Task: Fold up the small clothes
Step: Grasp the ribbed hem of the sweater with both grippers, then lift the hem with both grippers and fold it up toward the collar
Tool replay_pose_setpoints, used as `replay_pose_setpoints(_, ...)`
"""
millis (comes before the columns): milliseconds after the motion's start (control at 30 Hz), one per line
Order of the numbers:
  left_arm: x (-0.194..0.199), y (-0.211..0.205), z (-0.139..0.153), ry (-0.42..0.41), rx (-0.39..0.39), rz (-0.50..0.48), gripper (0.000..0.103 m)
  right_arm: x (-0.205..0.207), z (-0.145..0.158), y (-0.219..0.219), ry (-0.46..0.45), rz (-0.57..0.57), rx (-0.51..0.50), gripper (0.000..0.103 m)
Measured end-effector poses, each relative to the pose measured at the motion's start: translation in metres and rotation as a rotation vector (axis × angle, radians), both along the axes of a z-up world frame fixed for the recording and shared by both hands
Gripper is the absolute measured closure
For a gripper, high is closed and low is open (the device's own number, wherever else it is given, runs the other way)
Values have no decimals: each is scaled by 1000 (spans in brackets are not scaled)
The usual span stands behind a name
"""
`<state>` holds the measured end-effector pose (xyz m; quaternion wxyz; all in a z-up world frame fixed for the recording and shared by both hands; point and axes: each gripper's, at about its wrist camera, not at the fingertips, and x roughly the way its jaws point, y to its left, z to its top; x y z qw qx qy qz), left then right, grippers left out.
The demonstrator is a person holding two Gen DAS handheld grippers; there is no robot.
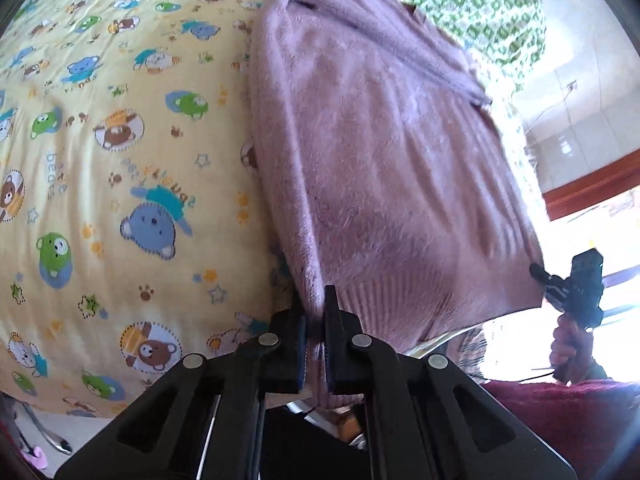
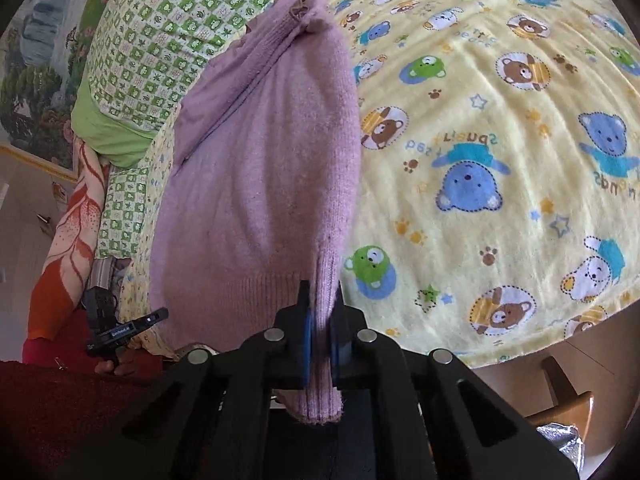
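- One garment is in play: a lilac knit sweater (image 1: 380, 152), lying lengthwise on the bed with its ribbed hem lifted off the near edge and its collar end stretched away toward the green checked pillow (image 2: 160, 28).
- Both hem corners are held. The left gripper (image 1: 315, 320) has its jaws pressed together on one ribbed corner, with knit bunched between the pads, and the right gripper (image 2: 322, 320) pinches the opposite corner the same way.
- Judging by this hold, the step in hand is carrying the hem up and over toward the collar to fold the body in half.
- Doing it well likely means keeping the two corners level and the hem taut between them, so the crease runs straight across the body and not on a slant.
- Fuzzy knit stretches and clings, so a slow lift should stop the lower layer from dragging along the yellow bear-print sheet (image 1: 120, 120).
- Laying the hem down flat before letting go, edges matched to the shoulders, should avoid a rumpled top layer.
- Room seems tight on the pillow side, where the sweater's far edge lies just beside the pillow; the sheet's open side gives more space to land the fold.
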<state>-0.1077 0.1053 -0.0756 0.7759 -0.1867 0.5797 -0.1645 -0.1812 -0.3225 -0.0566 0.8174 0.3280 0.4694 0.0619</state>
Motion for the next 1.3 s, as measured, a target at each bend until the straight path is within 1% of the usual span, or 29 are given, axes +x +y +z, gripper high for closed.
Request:
replay_pose_setpoints(67,8,0,10,-21,-38,10,99,5,8,3,-28,11,32,96)
replay_pose_setpoints(133,17,-1,23,-51,-59,9,99,10,17,5,-57,20,55,96)
replay_pose_setpoints(233,33,-2,44,-98,-83,12,99,22,38,6,-116,25,88,96)
replay_pose_setpoints(333,58,-1,69,-162,-109,26,99,40,61,7,-183,35,106,96)
replay_pose_setpoints(433,96,-3,93,-231,-135,50,99,67,83,7,-249,43,119,96)
replay_pose_setpoints(567,149,1,109,-288,-141,93,99,110,103,-1,-321,33,135,96)
replay_pose_setpoints(633,174,3,112,-305,-128,109,99,136,109,-8,-344,15,134,96)
replay_pose_setpoints(733,219,3,112,-318,-128,147,99,177,114,-20,-363,-11,111,96)
replay_pose_setpoints(767,236,3,110,-317,-131,161,99,190,114,-24,-367,-19,104,96)
replay_pose_setpoints(833,259,3,108,-319,-132,180,99,220,115,-32,-368,-32,93,96)
replay_pose_setpoints(933,299,0,104,-319,-117,201,99,260,114,-45,-368,-47,85,96)
replay_pose_setpoints(1033,329,-1,100,-318,-99,221,99,299,115,-54,-376,-63,86,96)
replay_pose_setpoints(1167,368,4,92,-309,-92,262,99,338,110,-64,-373,-79,90,96)
replay_pose_setpoints(1233,382,5,84,-295,-86,278,99,357,104,-69,-357,-89,83,96)
replay_pose_setpoints(1300,397,6,73,-272,-77,298,99,374,93,-73,-321,-95,64,96)
